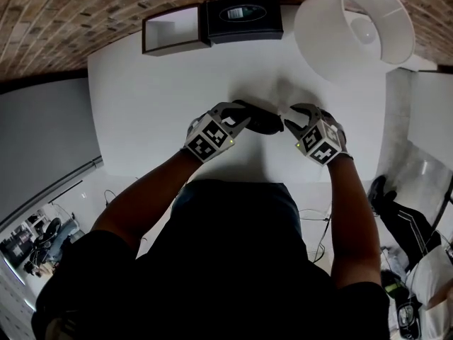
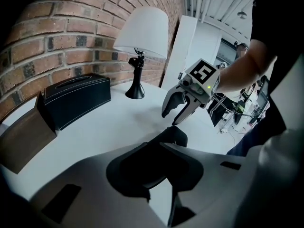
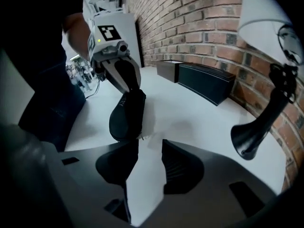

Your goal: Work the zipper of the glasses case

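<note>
A black glasses case [image 1: 263, 121] lies on the white table [image 1: 156, 98] between my two grippers. My left gripper [image 1: 241, 115] is shut on the case's left end; in the left gripper view the dark case [image 2: 176, 135] fills the narrow gap between the jaws [image 2: 152, 146]. My right gripper [image 1: 289, 123] hovers at the case's right end, jaws apart. The right gripper view shows only bare table between its fingertips [image 3: 150, 144]. The case [image 3: 127, 115] lies just beyond them, a small tab sticking out at its near end, with the left gripper [image 3: 127, 87] clamped on the far end.
A white-shaded lamp [image 1: 354, 27] stands at the table's back right, its black base [image 3: 251, 137] close to my right gripper. A black box [image 1: 244, 16] and an open brown box [image 1: 173, 30] sit against the brick wall. The table's near edge is by my body.
</note>
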A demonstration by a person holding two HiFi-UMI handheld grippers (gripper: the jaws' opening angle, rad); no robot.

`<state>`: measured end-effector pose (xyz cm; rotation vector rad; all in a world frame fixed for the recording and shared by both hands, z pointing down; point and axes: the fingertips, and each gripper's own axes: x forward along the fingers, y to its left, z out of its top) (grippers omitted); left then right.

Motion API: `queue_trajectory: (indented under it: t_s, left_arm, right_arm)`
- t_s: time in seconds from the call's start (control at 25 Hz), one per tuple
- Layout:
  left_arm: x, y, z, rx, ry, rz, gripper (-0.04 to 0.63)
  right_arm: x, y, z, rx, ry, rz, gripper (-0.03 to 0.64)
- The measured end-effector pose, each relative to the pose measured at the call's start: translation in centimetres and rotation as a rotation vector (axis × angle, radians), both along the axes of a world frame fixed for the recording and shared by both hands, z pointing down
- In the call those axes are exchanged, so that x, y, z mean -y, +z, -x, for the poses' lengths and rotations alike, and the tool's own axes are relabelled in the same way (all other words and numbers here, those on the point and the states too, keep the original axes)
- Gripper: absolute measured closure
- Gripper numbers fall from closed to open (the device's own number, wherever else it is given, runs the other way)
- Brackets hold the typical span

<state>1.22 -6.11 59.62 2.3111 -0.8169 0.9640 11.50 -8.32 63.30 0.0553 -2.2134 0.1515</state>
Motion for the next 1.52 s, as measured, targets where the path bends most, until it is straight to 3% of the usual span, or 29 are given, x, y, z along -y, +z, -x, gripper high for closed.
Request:
queue_trajectory:
  t_s: [0.2,0.52,0.76,0.88,1.08,1.52]
  left_arm:
    - [0.2,-0.1,0.0,-0.006,-0.011,0.007,0.511]
    - [0.4,0.1,0.1,-0.005,-0.002,0.017,0.511]
    - [0.6,0.1,0.1,-0.006,-0.006,0.025,0.511]
    - [0.5,0.1,0.1,-0.005,-0.009,0.023,0.511]
    - [0.5,0.0,0.0,0.006,-0.010,0.015,0.511]
    - [0.4,0.3,0.0,0.048,-0.039,-0.004,0.512]
  right_arm:
    - [-0.8,1.3,1.2,-0.073,-0.176,-0.038,0.483]
    - [-1.2,2.1,2.0,-0.117,-0.352,-0.135,0.500]
    - [-2.2,2.4,1.9,-0.149,-0.481,-0.174,0.574]
    - [-1.9,2.3,2.0,-0.153,-0.482,-0.183,0.612]
    - [-1.8,2.2,2.0,-0.157,-0.462,-0.165,0.614]
    - [-3.1,1.4,0.1,-0.162,-0.305,-0.174,0.614]
